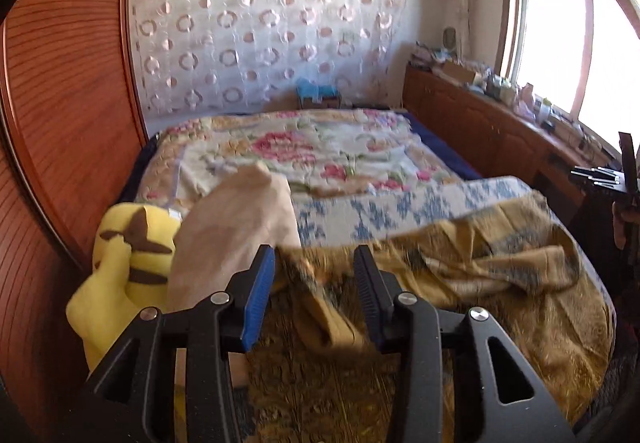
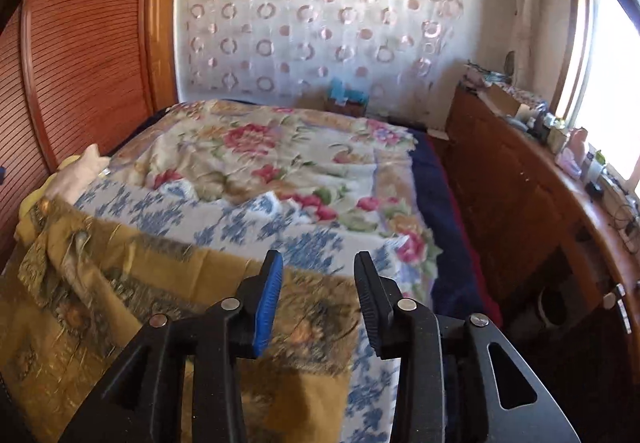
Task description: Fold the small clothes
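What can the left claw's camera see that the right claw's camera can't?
Only the left view shows the yellow plush toy properly, brown stripes and all, with a beige cloth beside it, and the other tool at its right edge. Only the right view shows the bed's dark blue side running down toward the floor, and the dark floor beside the cabinet. Both show the mustard patterned garment rumpled on the bed, the flowered blanket, the dotted curtain, the wooden cabinet and an open, empty left claw and right claw.

Motion-blurred mustard garment, its lower part behind left claw.
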A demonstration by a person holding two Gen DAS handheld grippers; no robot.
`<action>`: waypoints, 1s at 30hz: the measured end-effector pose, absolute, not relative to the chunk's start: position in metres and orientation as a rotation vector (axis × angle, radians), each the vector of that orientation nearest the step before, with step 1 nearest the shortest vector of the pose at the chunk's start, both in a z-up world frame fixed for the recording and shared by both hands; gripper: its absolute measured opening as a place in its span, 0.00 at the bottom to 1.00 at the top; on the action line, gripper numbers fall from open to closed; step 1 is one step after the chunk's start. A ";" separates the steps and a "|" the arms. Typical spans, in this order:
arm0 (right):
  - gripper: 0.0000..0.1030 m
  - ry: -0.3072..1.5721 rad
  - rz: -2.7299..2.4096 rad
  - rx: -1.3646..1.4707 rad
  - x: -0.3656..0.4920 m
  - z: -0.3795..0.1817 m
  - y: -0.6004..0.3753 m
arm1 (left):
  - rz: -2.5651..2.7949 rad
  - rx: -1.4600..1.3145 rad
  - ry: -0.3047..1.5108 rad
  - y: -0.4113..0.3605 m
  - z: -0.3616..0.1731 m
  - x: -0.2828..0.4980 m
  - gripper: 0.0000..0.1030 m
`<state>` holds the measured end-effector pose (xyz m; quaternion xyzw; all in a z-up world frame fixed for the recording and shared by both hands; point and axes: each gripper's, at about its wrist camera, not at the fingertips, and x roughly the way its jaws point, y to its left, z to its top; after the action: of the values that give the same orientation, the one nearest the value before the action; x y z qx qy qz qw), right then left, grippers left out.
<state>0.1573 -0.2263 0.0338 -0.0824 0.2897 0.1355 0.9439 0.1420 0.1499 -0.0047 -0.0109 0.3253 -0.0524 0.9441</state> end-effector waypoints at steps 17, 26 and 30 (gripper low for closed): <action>0.55 0.724 0.446 -0.183 0.161 -0.045 -0.230 | -0.163 -0.015 0.770 0.111 -0.057 0.127 0.77; 0.67 0.760 0.457 -0.174 0.163 -0.051 -0.238 | -0.114 -0.082 0.755 0.127 -0.052 0.131 0.77; 0.73 0.753 0.422 -0.241 0.167 -0.059 -0.219 | -0.121 -0.124 0.709 0.134 -0.038 0.138 0.76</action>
<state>0.1672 -0.2188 -0.0589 -0.1167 0.3641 0.2039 0.9012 0.1378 0.1340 -0.0379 -0.0604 0.3469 -0.0592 0.9341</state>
